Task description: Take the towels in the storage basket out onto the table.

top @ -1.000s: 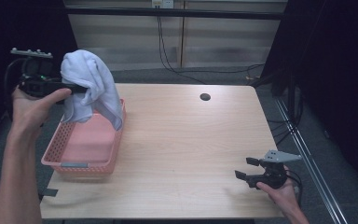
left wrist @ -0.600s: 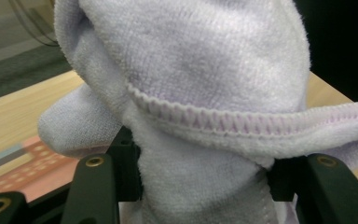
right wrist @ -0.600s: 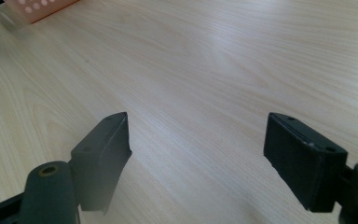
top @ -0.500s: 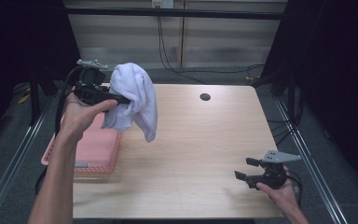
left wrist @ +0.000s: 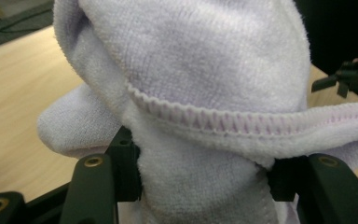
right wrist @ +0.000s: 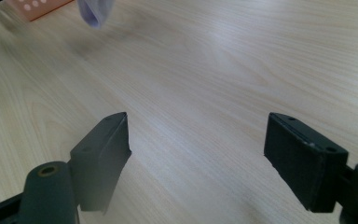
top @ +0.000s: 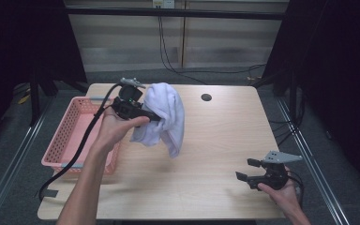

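While the pink basket (top: 75, 136) sits at the left edge of the table (top: 215, 140), just left of the person's left forearm, the left gripper (top: 143, 112) is held above the boards to the right of that basket, its jaws pinched on a thick bunch of the white towel (top: 166, 117). In the left gripper view the two black pads press into the terry from either side, so the jaws stand part-way apart only because the folded cloth (left wrist: 191, 93) fills the gap. Seen from the high view, the towel hangs in the air right of the basket, clear of its rim; most of it is heaped over the jaw tips and a long tail droops straight down toward the wood, so its long axis runs roughly vertical, below and beyond the pads. Whether the lowest tip touches the table cannot be told. Farther right, well apart from the basket and near the table's front right corner, the right gripper (top: 251, 172) rests low over the boards with its jaws wide apart and nothing between them; its own view shows bare wood (right wrist: 214, 70) ahead and the towel's hanging tip (right wrist: 93, 11) far off. Judged from this, the left hand is much the nearer to the towel, and the coming move turns on lowering that hanging tail onto the open wood between the basket and the right gripper.
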`<state>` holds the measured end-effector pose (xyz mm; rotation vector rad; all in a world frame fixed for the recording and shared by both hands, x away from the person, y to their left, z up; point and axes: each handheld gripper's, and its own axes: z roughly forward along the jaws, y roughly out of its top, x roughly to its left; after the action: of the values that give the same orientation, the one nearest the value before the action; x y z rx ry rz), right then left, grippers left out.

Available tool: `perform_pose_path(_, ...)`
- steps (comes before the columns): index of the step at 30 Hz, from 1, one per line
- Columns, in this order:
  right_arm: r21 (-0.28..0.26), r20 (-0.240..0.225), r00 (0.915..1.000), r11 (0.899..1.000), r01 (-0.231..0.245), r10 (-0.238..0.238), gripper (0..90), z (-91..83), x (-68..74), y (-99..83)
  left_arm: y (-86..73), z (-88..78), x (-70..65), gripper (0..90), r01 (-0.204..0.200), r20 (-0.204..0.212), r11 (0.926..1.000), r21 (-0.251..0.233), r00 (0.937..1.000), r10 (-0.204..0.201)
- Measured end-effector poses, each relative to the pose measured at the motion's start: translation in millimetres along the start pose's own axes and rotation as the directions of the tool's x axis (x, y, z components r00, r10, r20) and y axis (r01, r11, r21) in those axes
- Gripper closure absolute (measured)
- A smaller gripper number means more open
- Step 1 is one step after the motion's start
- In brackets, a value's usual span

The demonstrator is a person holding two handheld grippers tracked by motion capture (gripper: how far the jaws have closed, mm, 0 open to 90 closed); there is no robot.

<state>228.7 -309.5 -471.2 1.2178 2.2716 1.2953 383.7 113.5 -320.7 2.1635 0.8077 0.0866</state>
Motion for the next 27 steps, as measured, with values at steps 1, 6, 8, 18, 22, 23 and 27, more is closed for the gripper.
perform_pose_path(1, 0.000, 0.001, 1.0000, 1.000, 0.000, 0.000, 21.7, 0.0, 0.0, 0.0, -0.9, 4.4, -1.9, 43.0, 0.000, 0.003, 1.0000, 0.003, 1.0000, 0.000)
perform_pose_path(6, 0.001, 0.000, 1.0000, 1.000, 0.003, -0.003, 21.7, 0.1, -0.4, -0.1, -9.6, 35.1, -14.8, 42.4, -0.008, 0.045, 0.9992, 0.040, 0.9990, 0.006)
perform_pose_path(8, 0.001, -0.001, 1.0000, 1.000, 0.005, -0.005, 21.7, 0.2, -0.5, -0.1, -13.7, 44.8, -16.8, 41.7, -0.011, 0.044, 0.9990, 0.044, 0.9990, 0.009)
perform_pose_path(18, 0.006, -0.001, 1.0000, 1.000, -0.001, 0.001, 21.8, 2.4, -1.2, 0.5, -47.1, 111.0, -31.5, 39.5, -0.045, 0.043, 0.9894, 0.138, 0.9983, 0.040)
perform_pose_path(22, 0.008, -0.001, 1.0000, 1.000, -0.003, 0.003, 21.9, 3.5, -0.4, 1.1, -60.5, 130.5, -32.6, 34.0, -0.036, 0.045, 0.9834, 0.178, 0.9986, 0.029)
perform_pose_path(23, 0.007, 0.000, 1.0000, 1.000, 0.000, 0.000, 21.9, 3.9, -0.5, 1.1, -64.2, 135.7, -33.7, 31.6, -0.050, 0.037, 0.9817, 0.184, 0.9984, 0.043)
perform_pose_path(27, 0.011, -0.003, 1.0000, 1.000, 0.006, -0.006, 22.1, 4.9, 0.0, 1.2, -70.9, 141.5, -34.2, 20.2, -0.047, 0.044, 0.9846, 0.168, 0.9982, 0.040)
